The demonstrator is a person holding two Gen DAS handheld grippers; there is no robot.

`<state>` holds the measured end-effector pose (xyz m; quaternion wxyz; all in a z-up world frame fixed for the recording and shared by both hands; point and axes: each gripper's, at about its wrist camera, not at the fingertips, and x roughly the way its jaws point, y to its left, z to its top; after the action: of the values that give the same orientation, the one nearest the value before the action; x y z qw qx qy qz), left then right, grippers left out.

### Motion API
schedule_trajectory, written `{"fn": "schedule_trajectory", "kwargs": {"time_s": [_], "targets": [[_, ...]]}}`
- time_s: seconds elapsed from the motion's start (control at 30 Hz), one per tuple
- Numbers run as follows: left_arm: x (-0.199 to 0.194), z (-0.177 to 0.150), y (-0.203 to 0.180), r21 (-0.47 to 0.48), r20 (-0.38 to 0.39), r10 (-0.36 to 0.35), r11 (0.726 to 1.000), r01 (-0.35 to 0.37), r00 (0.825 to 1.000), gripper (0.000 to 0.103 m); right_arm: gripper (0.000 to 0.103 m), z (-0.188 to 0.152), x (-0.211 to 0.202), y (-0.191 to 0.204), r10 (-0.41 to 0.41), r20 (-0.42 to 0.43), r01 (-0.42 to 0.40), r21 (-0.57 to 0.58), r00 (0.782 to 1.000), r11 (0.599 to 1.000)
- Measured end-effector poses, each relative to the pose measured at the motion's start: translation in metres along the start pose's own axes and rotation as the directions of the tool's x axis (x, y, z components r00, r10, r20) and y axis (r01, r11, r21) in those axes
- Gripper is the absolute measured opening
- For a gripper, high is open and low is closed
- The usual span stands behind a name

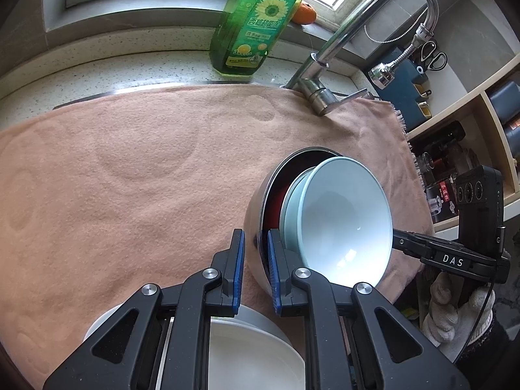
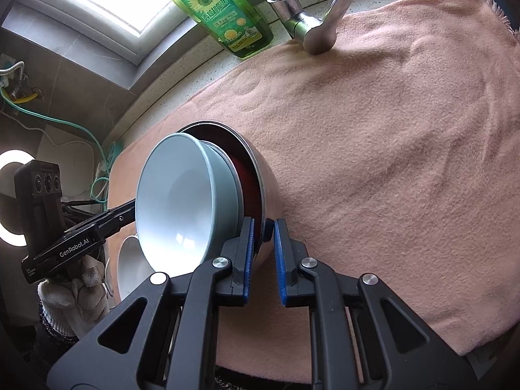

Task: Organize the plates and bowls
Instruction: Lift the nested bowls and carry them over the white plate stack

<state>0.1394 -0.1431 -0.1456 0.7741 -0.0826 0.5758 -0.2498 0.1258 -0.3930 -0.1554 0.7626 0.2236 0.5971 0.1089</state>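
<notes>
A steel bowl (image 1: 258, 221) with a red inside holds nested pale blue bowls (image 1: 344, 217); the stack is tipped on its side above the pink towel (image 1: 130, 169). My left gripper (image 1: 255, 237) is shut on the steel bowl's rim, one finger inside, one outside. My right gripper (image 2: 264, 227) is shut on the opposite rim of the steel bowl (image 2: 268, 188), with the blue bowls (image 2: 182, 201) facing left. White plates (image 1: 247, 347) lie under my left gripper; they also show in the right wrist view (image 2: 131, 266).
A green dish soap bottle (image 1: 256, 22) and a steel faucet (image 1: 328, 65) stand at the back of the counter. An orange (image 1: 304, 14) sits on the sill. Shelves (image 1: 471, 149) with jars are at the right.
</notes>
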Motion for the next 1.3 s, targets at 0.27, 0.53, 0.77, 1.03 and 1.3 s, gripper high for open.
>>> {"fn": "schedule_trajectory", "kwargs": {"time_s": [0.27,0.53,0.77,1.03,1.3], "targets": [[0.005,0.003,-0.001,0.003,-0.013,-0.001,1.000,0.001,1.000,0.009,0.012,0.004,-0.002,0.006,-0.020,-0.007,0.020,-0.009,1.000,1.000],[0.001,0.002,-0.005,0.017,-0.014,0.003,1.000,-0.003,1.000,0.009,0.012,0.010,-0.007,0.014,-0.048,-0.001,0.048,-0.023,0.999,0.999],[-0.020,-0.001,-0.005,0.012,0.011,-0.004,1.000,0.004,1.000,0.009,0.012,0.009,-0.019,0.030,-0.058,-0.002,0.058,-0.043,0.998,0.997],[-0.066,-0.012,-0.004,0.015,0.062,0.008,1.000,-0.009,0.998,0.009,0.012,-0.003,-0.037,0.066,-0.038,0.001,0.038,-0.102,0.999,0.994],[-0.105,-0.037,0.018,-0.016,0.106,0.019,1.000,-0.017,0.994,0.009,0.012,-0.023,-0.037,0.108,-0.010,-0.015,0.008,-0.141,1.000,0.990]]}}
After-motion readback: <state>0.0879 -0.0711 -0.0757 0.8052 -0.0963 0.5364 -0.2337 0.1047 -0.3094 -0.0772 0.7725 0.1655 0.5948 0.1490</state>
